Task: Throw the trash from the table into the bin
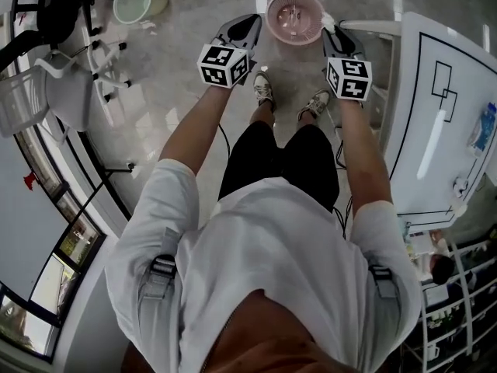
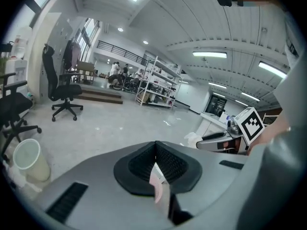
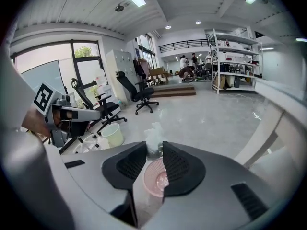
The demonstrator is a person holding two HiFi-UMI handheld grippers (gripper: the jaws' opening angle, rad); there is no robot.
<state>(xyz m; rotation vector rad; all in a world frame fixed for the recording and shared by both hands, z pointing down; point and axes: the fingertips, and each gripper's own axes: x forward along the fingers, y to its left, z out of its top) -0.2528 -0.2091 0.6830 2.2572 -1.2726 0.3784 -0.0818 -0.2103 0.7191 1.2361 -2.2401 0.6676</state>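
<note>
My right claw (image 3: 154,145) is clamped on a crumpled white wad (image 3: 153,137) of trash, held at the rim of the pink bin (image 1: 293,15) on the floor, well away from the table (image 1: 423,138) on my right. My left claw (image 2: 156,143) is closed tight near the bin's other side; I cannot tell whether it pinches any thin scrap. I judge this the dropping step: next, carry the wad squarely over the bin's mouth and part the jaws.

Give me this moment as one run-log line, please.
left gripper: shut | right gripper: shut on crumpled white wad | pink basket bin: on floor between grippers | drop: not yet done
</note>
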